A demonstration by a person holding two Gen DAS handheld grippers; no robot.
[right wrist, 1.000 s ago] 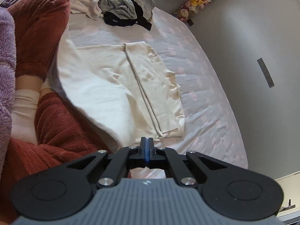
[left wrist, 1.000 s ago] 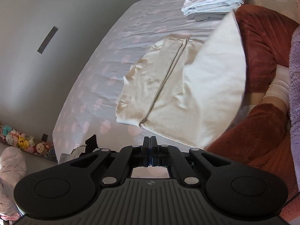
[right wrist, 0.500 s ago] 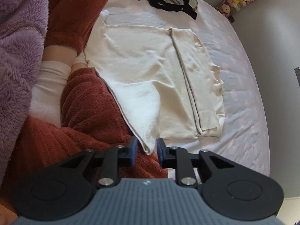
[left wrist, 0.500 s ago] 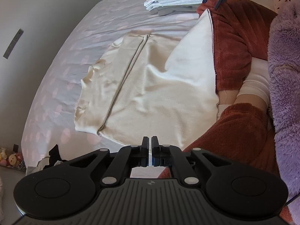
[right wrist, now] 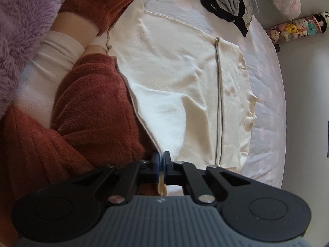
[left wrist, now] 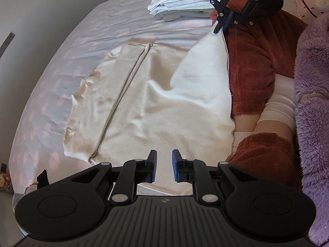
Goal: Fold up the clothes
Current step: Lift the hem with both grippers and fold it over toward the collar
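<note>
A cream garment (left wrist: pixel 156 107) lies spread on the bed, one side strip folded over along a seam (left wrist: pixel 123 94). My left gripper (left wrist: pixel 164 164) hovers over its near hem. Its jaws are opening, the pads stand apart, and the cloth lies beneath them unpinched. My right gripper (right wrist: pixel 161 160) is shut on the garment's (right wrist: pixel 174 78) near corner, and cream cloth shows between its blue pads. In the left wrist view the right gripper (left wrist: pixel 221 25) holds that corner raised, so the cloth rises in a flap beside the person's knee.
A person's legs in rust fleece (left wrist: pixel 250 61) and a purple fleece top (left wrist: pixel 312 103) border the garment. A folded stack of white and grey clothes (left wrist: pixel 181 2) sits at one end of the bed (left wrist: pixel 82 41). A loose clothes pile (right wrist: pixel 226 2) lies at the other end.
Both grippers came down toward the bed. The left jaws went from shut to parted. The right jaws opened around the garment's edge, then shut on it. The big lifted flap has sunk.
</note>
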